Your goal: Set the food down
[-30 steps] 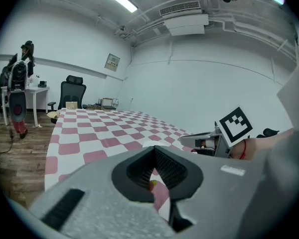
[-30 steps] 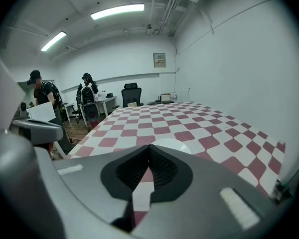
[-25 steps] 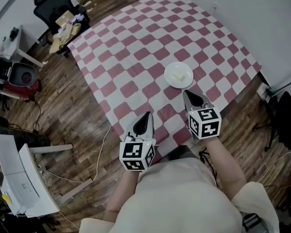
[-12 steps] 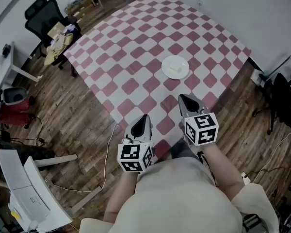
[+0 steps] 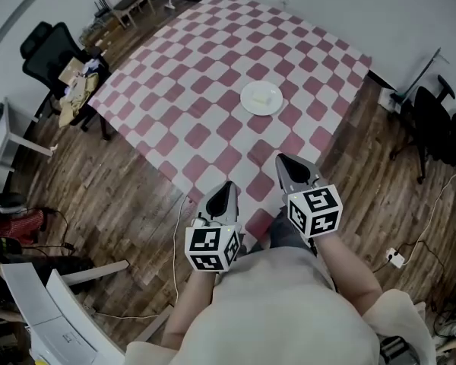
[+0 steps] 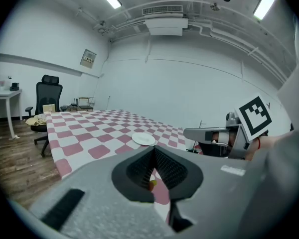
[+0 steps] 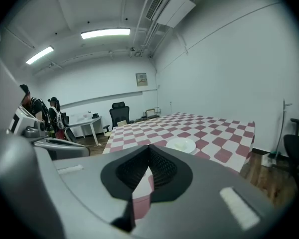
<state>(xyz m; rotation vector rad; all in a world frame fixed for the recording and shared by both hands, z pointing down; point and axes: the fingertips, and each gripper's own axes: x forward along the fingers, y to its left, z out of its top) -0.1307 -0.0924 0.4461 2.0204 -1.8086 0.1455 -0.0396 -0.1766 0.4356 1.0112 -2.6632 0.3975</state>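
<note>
We had both pairs of jaws pressed together, left gripper (image 5: 228, 185) and right gripper (image 5: 280, 159) just over the checkered table's (image 5: 213, 67) near edge. The food (image 5: 263, 95) sat on the white plate (image 5: 248, 105) mid-table, well apart from us. Bare wood floor (image 5: 121, 188) lay on either side.

Red-and-white checked tablecloth (image 5: 205, 74), white plate (image 5: 250, 104)

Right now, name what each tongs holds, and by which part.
Nothing. The left tongs and right tongs are both shut and empty; the food lies on the plate.
</note>
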